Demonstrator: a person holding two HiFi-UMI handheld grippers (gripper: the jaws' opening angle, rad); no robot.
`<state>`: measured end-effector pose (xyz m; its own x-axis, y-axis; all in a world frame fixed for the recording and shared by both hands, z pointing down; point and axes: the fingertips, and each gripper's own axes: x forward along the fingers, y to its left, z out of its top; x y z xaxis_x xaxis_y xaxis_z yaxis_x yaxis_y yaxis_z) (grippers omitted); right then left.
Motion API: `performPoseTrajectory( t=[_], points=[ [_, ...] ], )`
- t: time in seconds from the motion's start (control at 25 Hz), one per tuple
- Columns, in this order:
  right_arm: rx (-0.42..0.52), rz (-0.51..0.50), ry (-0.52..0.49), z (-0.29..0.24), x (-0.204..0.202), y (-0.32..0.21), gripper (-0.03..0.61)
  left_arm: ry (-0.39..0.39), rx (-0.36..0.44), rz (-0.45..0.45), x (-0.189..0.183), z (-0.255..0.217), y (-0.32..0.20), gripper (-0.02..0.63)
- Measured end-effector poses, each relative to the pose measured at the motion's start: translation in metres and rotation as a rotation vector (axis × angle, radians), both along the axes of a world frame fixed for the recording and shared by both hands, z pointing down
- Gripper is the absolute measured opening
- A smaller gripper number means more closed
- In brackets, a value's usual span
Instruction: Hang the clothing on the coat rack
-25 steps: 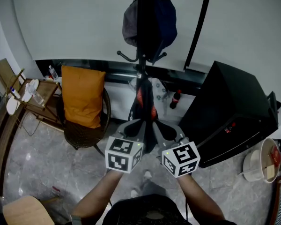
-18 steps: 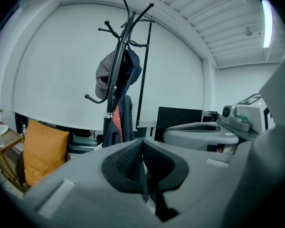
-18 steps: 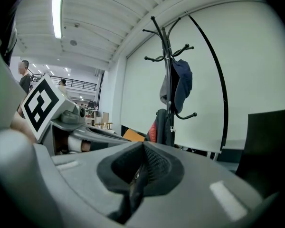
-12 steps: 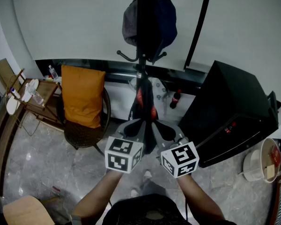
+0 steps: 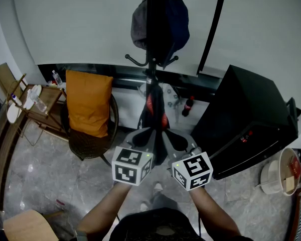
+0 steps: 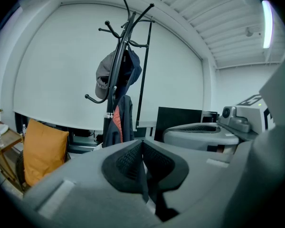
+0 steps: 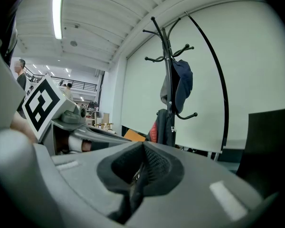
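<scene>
The black coat rack (image 5: 152,67) stands against the white wall straight ahead. A grey cap and a dark blue garment (image 5: 160,24) hang on its upper hooks. A dark jacket with red trim (image 5: 154,109) hangs lower on the pole. It also shows in the left gripper view as the jacket (image 6: 119,122) and in the right gripper view as the jacket (image 7: 164,127). My left gripper (image 5: 149,133) and right gripper (image 5: 171,135) are held side by side short of the rack, both pointing at it. The left gripper (image 6: 142,144) is shut, its pads together with nothing between them. The right gripper (image 7: 143,146) is shut and holds nothing.
A wicker chair with an orange cushion (image 5: 89,104) stands left of the rack. A black cabinet (image 5: 251,119) is to the right. A cola bottle (image 5: 188,106) sits on the floor by the rack. A wooden side table (image 5: 35,104) stands far left, a bucket (image 5: 281,177) far right.
</scene>
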<state>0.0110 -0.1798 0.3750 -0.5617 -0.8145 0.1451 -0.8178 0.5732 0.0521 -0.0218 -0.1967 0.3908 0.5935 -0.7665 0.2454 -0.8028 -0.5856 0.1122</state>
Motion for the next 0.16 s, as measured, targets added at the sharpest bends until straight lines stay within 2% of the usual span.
performPoseTrajectory(
  t=[0.16],
  points=[
    [0.001,0.000,-0.001,-0.0013,-0.0002,0.0007,0.000,0.001,0.000,0.003,0.0006,-0.0007,0.0003,0.006]
  ],
)
